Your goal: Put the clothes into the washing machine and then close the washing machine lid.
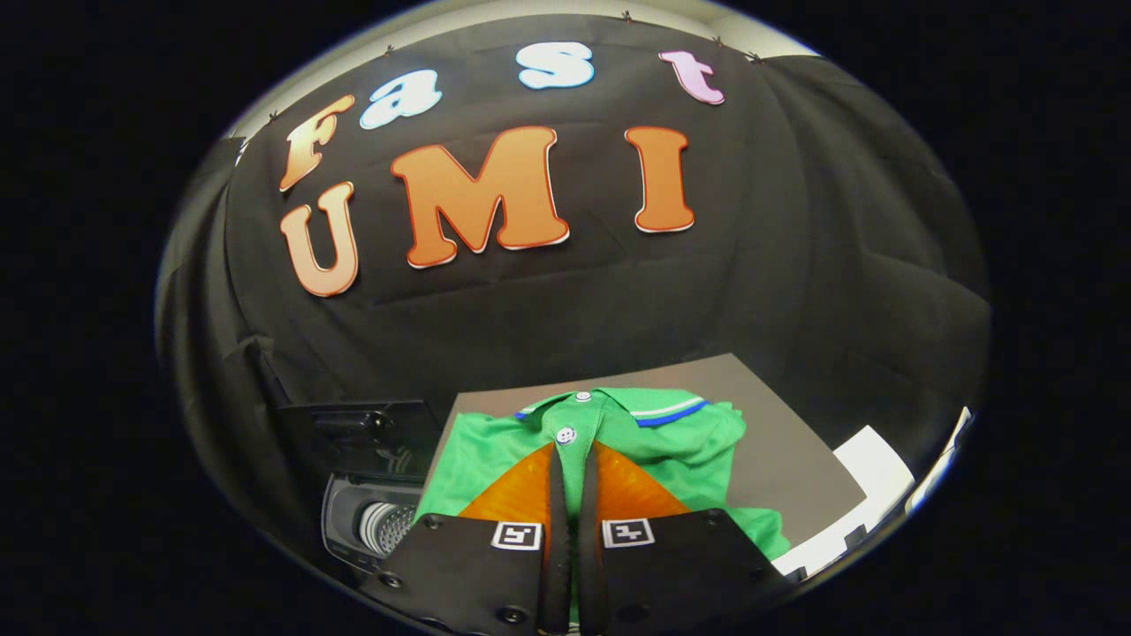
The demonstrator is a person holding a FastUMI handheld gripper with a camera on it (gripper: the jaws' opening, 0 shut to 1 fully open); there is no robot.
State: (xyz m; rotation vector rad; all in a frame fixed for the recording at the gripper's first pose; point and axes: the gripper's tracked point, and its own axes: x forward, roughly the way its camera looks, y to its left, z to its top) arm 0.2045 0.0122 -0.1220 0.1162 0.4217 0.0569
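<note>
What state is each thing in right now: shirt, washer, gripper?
Green polo shirt: lying on the grey board, collar buttoned, not yet in the machine.
Washing machine: beside the board, lid up, drum open.
Gripper: fingers nearly together over the shirt's placket; whether they pinch fabric is unclear.

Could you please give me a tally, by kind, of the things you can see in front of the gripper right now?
Green polo shirt, lying on the board, pinched between the gripper fingers: 1
Grey board under the shirt: 1
Washing machine, lid up, beside the board: 1
White sheet past the board's far side: 1
Total: 4
</note>
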